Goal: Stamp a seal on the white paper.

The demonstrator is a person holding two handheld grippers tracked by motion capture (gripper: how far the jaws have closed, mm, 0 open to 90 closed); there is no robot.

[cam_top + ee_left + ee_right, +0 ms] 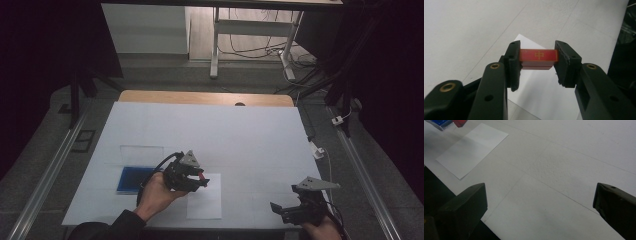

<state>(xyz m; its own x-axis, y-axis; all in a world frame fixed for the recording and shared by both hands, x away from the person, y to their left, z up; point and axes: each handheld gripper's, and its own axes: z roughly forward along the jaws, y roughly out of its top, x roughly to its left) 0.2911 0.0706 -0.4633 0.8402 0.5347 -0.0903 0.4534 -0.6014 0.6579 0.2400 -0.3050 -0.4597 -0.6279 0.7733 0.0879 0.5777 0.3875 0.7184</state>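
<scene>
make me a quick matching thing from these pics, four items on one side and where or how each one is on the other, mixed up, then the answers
Things:
1. red block
2. blue tray
3. white sheet
4. right gripper

States:
A. lying flat under the left gripper
B. open, holding nothing
C. clamped between two black jaws
D. on the table left of the left hand

Pairs: 1-C, 2-D, 3-A, 4-B

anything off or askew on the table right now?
Nothing stands out. The left gripper holds a small red block squarely above the white paper sheet; the right gripper is open over bare table cover. The blue tray lies flat, nothing spilled.
</scene>
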